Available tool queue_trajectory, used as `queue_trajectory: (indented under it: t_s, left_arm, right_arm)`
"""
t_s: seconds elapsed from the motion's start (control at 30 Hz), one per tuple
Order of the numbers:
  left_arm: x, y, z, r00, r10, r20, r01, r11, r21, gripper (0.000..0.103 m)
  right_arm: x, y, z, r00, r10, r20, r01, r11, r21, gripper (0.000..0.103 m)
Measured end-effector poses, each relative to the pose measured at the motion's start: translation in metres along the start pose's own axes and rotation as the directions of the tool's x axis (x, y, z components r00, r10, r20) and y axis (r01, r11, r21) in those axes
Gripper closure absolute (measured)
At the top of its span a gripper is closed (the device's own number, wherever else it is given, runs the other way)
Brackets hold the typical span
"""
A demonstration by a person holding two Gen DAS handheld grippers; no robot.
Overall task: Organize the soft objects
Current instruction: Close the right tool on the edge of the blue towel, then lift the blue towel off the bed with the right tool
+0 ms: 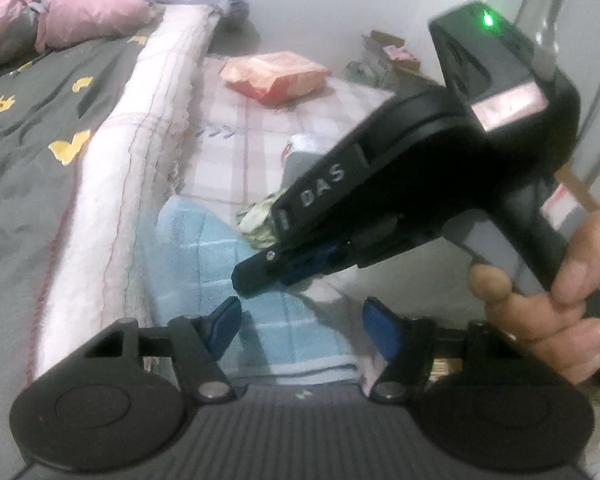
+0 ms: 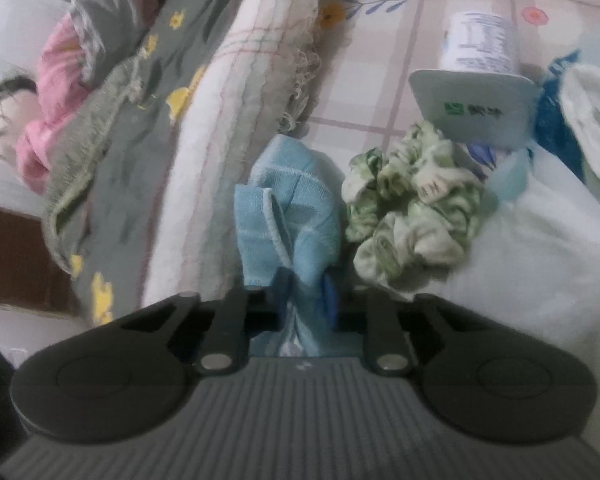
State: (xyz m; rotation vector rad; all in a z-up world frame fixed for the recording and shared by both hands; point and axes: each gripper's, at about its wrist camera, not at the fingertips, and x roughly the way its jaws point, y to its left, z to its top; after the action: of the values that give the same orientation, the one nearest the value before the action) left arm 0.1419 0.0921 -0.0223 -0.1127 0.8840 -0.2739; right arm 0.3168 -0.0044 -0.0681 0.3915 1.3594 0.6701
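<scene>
So the right gripper point(image 2: 306, 304) had its fingers clenched tight on a light blue towel point(image 2: 288, 216), pinching a bunched fold of it right at the tips. The towel was terry-looking, pale blue with thin white stripes making a loose check, and it puffed up past the fingers in a crumpled lump with one hemmed edge curling over. From the left wrist view, the left gripper point(image 1: 302, 330) was released, its blue fingers point(image 1: 225, 322) spread apart over a flatter stretch of the same towel without pressing on it. The right gripper crossed that view diagonally, held in a hand point(image 1: 560, 292) at the right edge, tips down into the cloth.

Just beside the towel, on its right in the right wrist view, sat a scrunched green-and-white patterned cloth point(image 2: 412, 204), touching or nearly touching it, hard to say which. Everything lay on a bed sheet point(image 2: 384, 64) in a pinkish plaid with little flowers. Behind the green cloth was a pale blue card or packet point(image 2: 476, 112) with a green logo, and a white cylinder point(image 2: 478, 42) behind that. A rolled white quilt point(image 1: 140, 152) ran along the left, with a grey blanket with yellow shapes point(image 1: 32, 128) past it. Farther back lay an orange-pink packet point(image 1: 276, 76).
</scene>
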Motion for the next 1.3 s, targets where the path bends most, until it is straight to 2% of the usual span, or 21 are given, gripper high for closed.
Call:
queue_trajectory:
  t_s: [0.13, 0.23, 0.47, 0.6, 0.73, 0.83, 1.0, 1.07, 1.13, 1.3]
  left_arm:
    - [-0.012, -0.006, 0.003, 0.999, 0.011, 0.033, -0.011, 1.0, 0.018, 0.035]
    - [-0.02, -0.008, 0.003, 0.999, 0.032, 0.044, -0.033, 0.999, 0.015, 0.035]
    - [-0.018, 0.009, -0.004, 0.985, 0.174, -0.011, -0.174, 0.984, -0.027, 0.03]
    - [-0.006, 0.029, -0.006, 0.973, 0.22, -0.069, -0.226, 0.97, -0.094, 0.032]
    - [0.005, 0.035, 0.0, 0.968, 0.24, -0.078, -0.246, 0.965, -0.086, 0.033]
    - [0.01, 0.034, 0.001, 0.971, 0.222, -0.09, -0.229, 0.969, -0.087, 0.033]
    - [0.018, 0.038, -0.001, 0.987, 0.127, -0.101, -0.14, 0.982, -0.13, 0.034]
    - [0.021, 0.038, -0.003, 0.992, 0.078, -0.102, -0.093, 0.984, -0.155, 0.033]
    - [0.024, 0.035, -0.003, 0.993, 0.064, -0.1, -0.079, 0.986, -0.148, 0.031]
    - [0.027, 0.027, -0.001, 0.996, 0.012, -0.088, -0.024, 0.99, -0.14, 0.03]
  right_arm:
    - [-0.02, -0.002, -0.006, 0.999, 0.04, 0.036, -0.041, 0.999, 0.007, 0.096]
    - [-0.029, -0.004, -0.008, 0.998, 0.041, 0.05, -0.042, 0.999, 0.008, 0.096]
    - [-0.024, -0.015, -0.02, 1.0, -0.011, 0.023, 0.011, 1.0, 0.005, 0.095]
    - [-0.021, -0.015, -0.021, 0.999, -0.054, 0.003, 0.054, 0.998, -0.013, 0.088]
    - [-0.015, -0.013, -0.02, 0.997, -0.08, -0.018, 0.079, 0.996, -0.031, 0.078]
    - [-0.009, -0.016, -0.018, 0.996, -0.077, -0.033, 0.076, 0.997, -0.025, 0.076]
    - [0.002, -0.024, -0.015, 0.998, -0.038, -0.057, 0.04, 0.999, 0.022, 0.074]
    - [0.006, -0.027, -0.011, 0.997, 0.018, -0.074, -0.013, 0.998, 0.062, 0.068]
    - [0.011, -0.029, -0.008, 0.994, 0.062, -0.088, -0.053, 0.994, 0.096, 0.061]
    - [0.021, -0.019, -0.002, 0.991, 0.087, -0.099, -0.078, 0.993, 0.091, 0.055]
